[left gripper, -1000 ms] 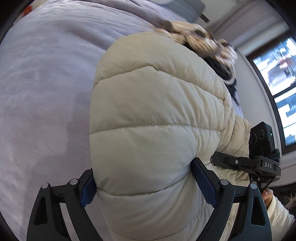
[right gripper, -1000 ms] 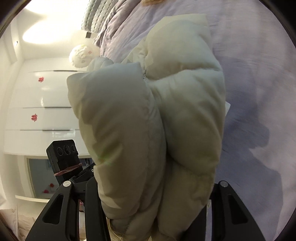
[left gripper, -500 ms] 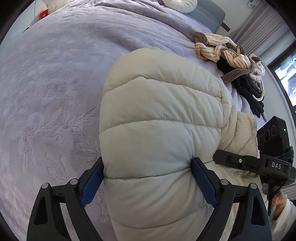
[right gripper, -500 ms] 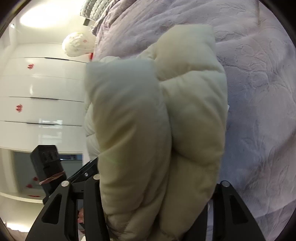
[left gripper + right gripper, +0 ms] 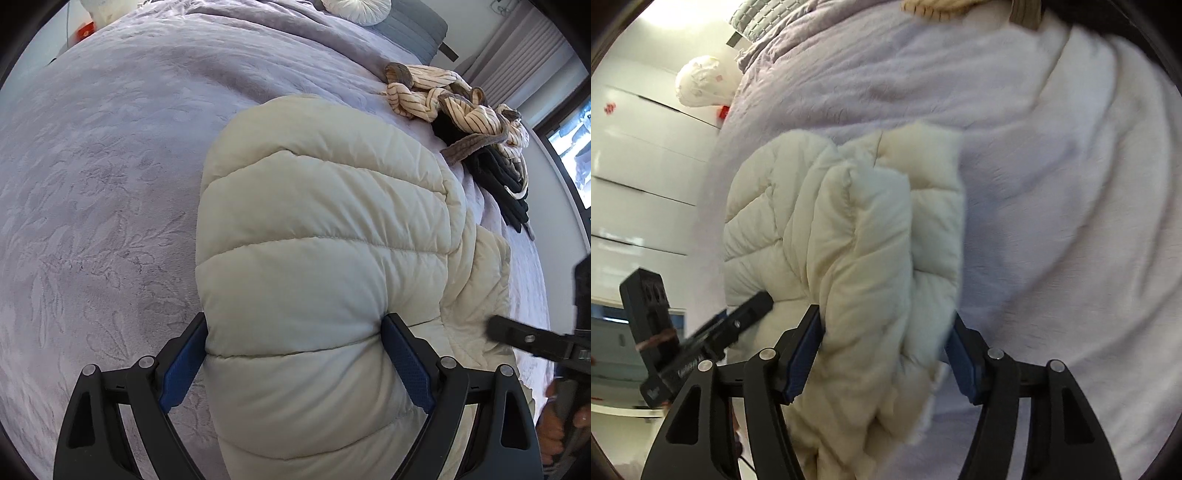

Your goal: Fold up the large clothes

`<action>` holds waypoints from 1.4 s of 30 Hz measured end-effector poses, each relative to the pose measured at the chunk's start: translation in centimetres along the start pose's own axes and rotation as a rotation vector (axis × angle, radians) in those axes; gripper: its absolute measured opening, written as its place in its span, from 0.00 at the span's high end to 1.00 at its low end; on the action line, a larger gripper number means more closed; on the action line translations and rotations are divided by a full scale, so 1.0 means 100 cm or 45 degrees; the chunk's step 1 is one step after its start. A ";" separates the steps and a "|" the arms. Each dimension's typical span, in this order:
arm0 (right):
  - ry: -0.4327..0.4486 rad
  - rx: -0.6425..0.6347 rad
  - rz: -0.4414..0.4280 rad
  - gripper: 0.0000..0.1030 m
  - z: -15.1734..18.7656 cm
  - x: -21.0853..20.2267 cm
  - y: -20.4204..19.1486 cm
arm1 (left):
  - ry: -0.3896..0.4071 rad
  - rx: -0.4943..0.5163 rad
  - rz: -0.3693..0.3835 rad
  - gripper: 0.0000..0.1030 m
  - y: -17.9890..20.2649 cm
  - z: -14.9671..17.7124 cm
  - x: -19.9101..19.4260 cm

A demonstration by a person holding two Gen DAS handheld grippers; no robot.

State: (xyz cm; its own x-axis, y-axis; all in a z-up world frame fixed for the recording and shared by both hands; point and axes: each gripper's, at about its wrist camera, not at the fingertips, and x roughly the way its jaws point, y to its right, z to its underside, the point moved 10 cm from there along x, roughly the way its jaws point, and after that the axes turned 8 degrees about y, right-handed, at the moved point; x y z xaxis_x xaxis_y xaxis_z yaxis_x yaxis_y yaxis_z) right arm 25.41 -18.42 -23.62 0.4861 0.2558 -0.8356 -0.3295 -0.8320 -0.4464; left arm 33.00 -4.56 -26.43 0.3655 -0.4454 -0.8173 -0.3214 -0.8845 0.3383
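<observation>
A cream puffer jacket (image 5: 325,229) lies bunched in a thick fold on the lilac bed cover (image 5: 110,184). My left gripper (image 5: 297,354) is shut on the near end of the fold, and both blue pads dent the padding. In the right wrist view the jacket (image 5: 849,229) fills the gap of my right gripper (image 5: 884,350). Its jaws are opening, and the puffy fabric still touches both pads. The picture there is blurred. Each gripper shows at the edge of the other's view.
A striped cream garment (image 5: 443,99) and a black garment (image 5: 506,184) lie heaped at the bed's far right. A round white pillow (image 5: 354,7) sits at the head. White wardrobe doors (image 5: 635,166) stand beyond the bed's left edge. A hand (image 5: 554,432) holds the right gripper.
Both grippers have brought the jacket down toward the bed. The right gripper has swung and tilted, its jaws stand wider, and the bundle looks smaller and lower in its view.
</observation>
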 end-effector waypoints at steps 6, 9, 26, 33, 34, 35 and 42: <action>0.120 -0.045 0.039 0.62 -0.016 -0.036 -0.012 | 0.003 0.001 -0.013 0.11 -0.001 0.002 -0.002; 0.141 -0.096 0.033 0.64 -0.021 -0.048 -0.025 | 0.003 0.000 -0.021 0.11 -0.003 0.002 -0.005; -0.042 -0.259 0.103 0.64 0.047 -0.013 -0.023 | 0.112 0.007 -0.039 0.11 -0.016 0.040 -0.082; -0.065 -0.236 0.167 0.64 0.066 0.020 0.004 | 0.061 -0.019 -0.034 0.10 -0.008 0.072 -0.052; -0.065 -0.231 0.171 0.64 0.069 0.025 0.008 | 0.057 -0.014 -0.036 0.10 -0.007 0.074 -0.049; -0.062 -0.217 0.172 0.64 0.070 0.029 0.013 | 0.047 -0.016 -0.036 0.10 -0.007 0.075 -0.046; -0.056 -0.141 0.157 0.64 0.070 0.029 0.017 | 0.022 -0.008 -0.054 0.10 -0.002 0.076 -0.044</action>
State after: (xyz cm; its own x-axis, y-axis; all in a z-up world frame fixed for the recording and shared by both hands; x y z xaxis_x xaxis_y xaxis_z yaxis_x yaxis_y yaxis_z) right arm 20.58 -15.66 -29.03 0.4104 0.1676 -0.8964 -0.2922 -0.9070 -0.3033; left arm 24.86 -1.37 -26.42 0.3941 -0.4098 -0.8227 -0.2997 -0.9035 0.3065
